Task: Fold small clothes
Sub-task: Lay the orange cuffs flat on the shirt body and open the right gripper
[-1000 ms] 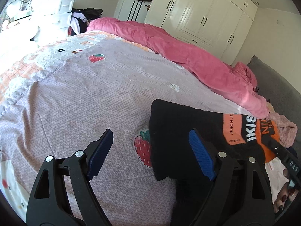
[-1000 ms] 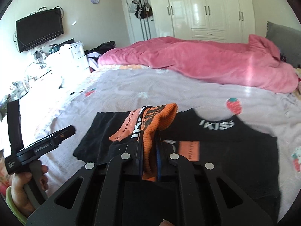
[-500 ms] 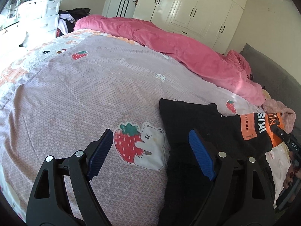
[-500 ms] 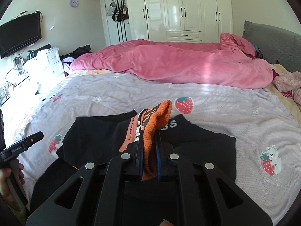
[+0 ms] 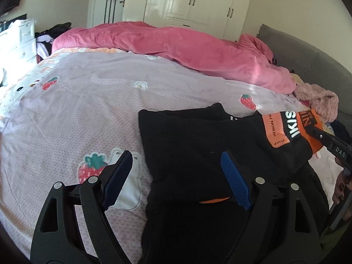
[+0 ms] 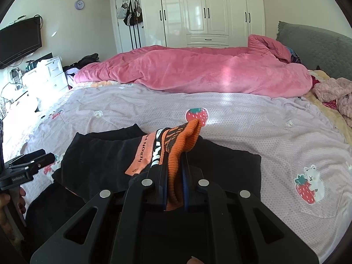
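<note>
While the right gripper is clamping its two fingers tight on the orange ribbed hem of the black garment, that hem is standing lifted off the cloth and folded over toward the middle, its lettered orange band turned face up. The rest of the garment is lying flat on the lilac bedsheet, near the front edge of the bed, with more black cloth bunching below it under the gripper bodies.

The left gripper is hovering with its blue pads spread wide and nothing between them; one pad is hanging above the sheet's strawberry-and-bear print, the other above the garment's near left part. In the right wrist view this gripper is showing at the left border with a hand wrapped on its handle.

Around the work, a pink duvet is lying heaped across the far side of the bed, well apart from the garment. A pale pink fluffy item is sitting at the right, beside a grey headboard. White wardrobes are lining the back wall, bags are hanging on a door, and a television is hanging above a cluttered white drawer unit at the left. Nothing is resting on the open sheet between garment and duvet.
</note>
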Demonstrator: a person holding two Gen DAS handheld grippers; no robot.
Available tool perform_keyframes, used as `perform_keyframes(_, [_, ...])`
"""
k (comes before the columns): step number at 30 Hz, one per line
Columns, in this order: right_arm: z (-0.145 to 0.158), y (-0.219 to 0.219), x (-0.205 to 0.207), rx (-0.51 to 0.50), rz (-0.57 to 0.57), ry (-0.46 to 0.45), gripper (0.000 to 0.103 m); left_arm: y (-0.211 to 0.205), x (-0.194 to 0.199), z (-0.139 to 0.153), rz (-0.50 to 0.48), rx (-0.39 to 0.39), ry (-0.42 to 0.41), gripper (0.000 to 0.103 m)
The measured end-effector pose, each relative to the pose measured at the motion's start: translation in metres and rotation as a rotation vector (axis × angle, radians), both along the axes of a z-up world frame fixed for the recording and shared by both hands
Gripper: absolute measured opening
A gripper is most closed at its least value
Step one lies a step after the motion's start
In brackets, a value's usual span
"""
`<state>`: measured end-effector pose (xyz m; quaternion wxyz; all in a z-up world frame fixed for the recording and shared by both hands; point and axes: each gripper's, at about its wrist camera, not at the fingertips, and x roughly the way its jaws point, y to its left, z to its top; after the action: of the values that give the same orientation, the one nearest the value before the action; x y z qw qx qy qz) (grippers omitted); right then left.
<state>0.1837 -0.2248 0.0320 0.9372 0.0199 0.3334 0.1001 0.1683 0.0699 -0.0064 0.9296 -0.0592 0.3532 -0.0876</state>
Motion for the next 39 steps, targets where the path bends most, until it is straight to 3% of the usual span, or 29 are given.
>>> perform_keyframes(4, [-0.011, 0.001, 0.001, -0.025, -0.011, 0.012, 0.009, -0.014, 0.004, -0.013, -0.038, 0.049, 0.017, 0.075])
perform_keyframes(8, [-0.022, 0.003, 0.003, -0.058, -0.030, 0.035, 0.009, -0.013, 0.010, -0.024, -0.040, 0.047, 0.059, 0.075])
perform_keyframes(12, [-0.031, 0.001, 0.006, -0.113, -0.068, 0.049, 0.017, -0.014, 0.012, -0.030, -0.047, 0.047, 0.086, 0.074])
perform_keyframes(19, [-0.042, -0.020, 0.001, -0.052, -0.111, 0.085, 0.024, -0.010, 0.008, -0.031, -0.033, 0.020, 0.091, 0.074])
perform_keyframes(22, [-0.041, -0.023, -0.004, -0.012, -0.094, 0.094, 0.040, 0.004, 0.004, -0.021, 0.002, -0.011, 0.064, 0.066])
perform_keyframes(27, [-0.043, -0.029, -0.007, 0.079, -0.076, 0.140, 0.045, 0.030, 0.003, -0.017, 0.091, -0.046, 0.068, 0.047])
perform_keyframes(29, [-0.045, -0.029, -0.007, 0.092, -0.071, 0.154, 0.045, 0.037, 0.004, -0.016, 0.107, -0.048, 0.078, 0.033])
perform_keyframes(31, [-0.046, -0.029, -0.008, 0.093, -0.072, 0.159, 0.048, 0.041, 0.003, -0.015, 0.104, -0.054, 0.086, 0.025])
perform_keyframes(34, [-0.044, -0.026, -0.010, 0.103, -0.054, 0.144, 0.050, 0.033, 0.004, -0.021, 0.072, -0.054, 0.106, 0.024])
perform_keyframes(39, [-0.047, -0.015, -0.011, 0.047, -0.036, 0.149, 0.055, 0.020, 0.009, -0.041, 0.056, 0.028, 0.202, 0.025])
